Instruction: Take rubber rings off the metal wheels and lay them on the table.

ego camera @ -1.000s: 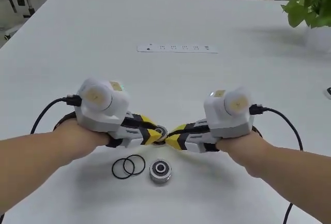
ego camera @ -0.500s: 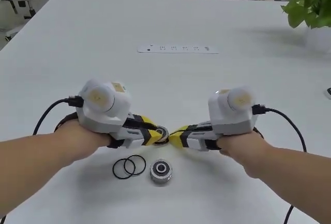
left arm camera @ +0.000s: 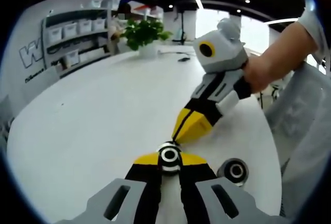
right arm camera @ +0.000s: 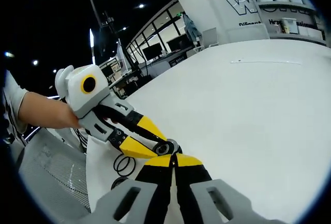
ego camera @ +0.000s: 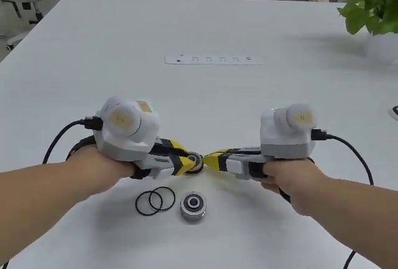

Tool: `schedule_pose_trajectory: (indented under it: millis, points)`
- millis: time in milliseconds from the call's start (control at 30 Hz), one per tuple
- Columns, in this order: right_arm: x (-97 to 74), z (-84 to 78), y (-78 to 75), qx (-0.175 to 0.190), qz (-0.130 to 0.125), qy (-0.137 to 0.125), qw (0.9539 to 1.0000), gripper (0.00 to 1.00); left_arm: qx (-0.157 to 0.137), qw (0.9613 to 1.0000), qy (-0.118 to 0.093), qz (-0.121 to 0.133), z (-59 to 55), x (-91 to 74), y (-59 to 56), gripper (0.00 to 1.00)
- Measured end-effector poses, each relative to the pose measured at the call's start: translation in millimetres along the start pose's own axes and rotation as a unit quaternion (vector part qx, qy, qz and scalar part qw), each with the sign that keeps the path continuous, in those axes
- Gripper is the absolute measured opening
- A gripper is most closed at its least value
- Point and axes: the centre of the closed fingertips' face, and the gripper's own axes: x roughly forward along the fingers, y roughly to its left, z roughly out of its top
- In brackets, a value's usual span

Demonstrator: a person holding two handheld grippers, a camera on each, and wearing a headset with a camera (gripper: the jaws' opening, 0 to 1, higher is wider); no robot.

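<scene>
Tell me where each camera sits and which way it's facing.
Head view: on the person's head, looking forward and down at the table; both forearms, left tool and right tool show.
Left gripper view: on the left tool, looking along its jaws, which clamp a wheel; the right tool and right hand show at the right.
Right gripper view: on the right tool, facing the left tool and left hand.
Shared: all three show the clamped wheel; head and right gripper views share the rubber rings.
</scene>
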Motion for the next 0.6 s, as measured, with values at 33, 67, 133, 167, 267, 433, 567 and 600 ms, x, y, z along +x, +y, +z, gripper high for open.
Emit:
schedule_pose_trajectory:
  millis: [33,67,133,167,267,433,567,600]
  points:
    - [0.0,0.1,0.0,0.001,0.000,-0.001,1.0000,0.00,0.000,1.0000,0.000,0.000,0.0,0.2,0.0,0.12]
    - [0.1,0.3,0.3,0.002,0.001,-0.002,1.0000,0.00,0.001,1.0000,0.001,0.001,0.0,0.3,0.1,0.12]
    - [-0.1,0.8,1.8,0.003,0.002,-0.003,1.0000,0.00,0.000,1.0000,0.002,0.002,-0.2,0.4,0.4,0.12]
    - [0.0,1.0,2.3,0.002,0.003,-0.003,1.0000,0.00,0.001,1.0000,0.003,0.003,-0.2,0.5,0.5,0.12]
    - [0.3,1.6,4.1,0.006,0.005,-0.004,1.0000,0.00,0.005,1.0000,0.006,0.005,-0.8,0.6,1.3,0.12]
    - [1.0,2.4,7.1,0.009,0.010,-0.003,0.9999,0.00,0.006,0.9999,0.009,0.007,-0.8,1.4,1.4,0.12]
    - [2.1,3.1,11.2,0.013,0.016,-0.004,0.9998,0.00,0.010,0.9999,0.011,0.008,-1.2,1.6,1.9,0.12]
    - [2.5,3.3,11.8,0.014,0.018,-0.004,0.9997,0.00,0.010,0.9998,0.012,0.008,-1.2,1.6,2.0,0.12]
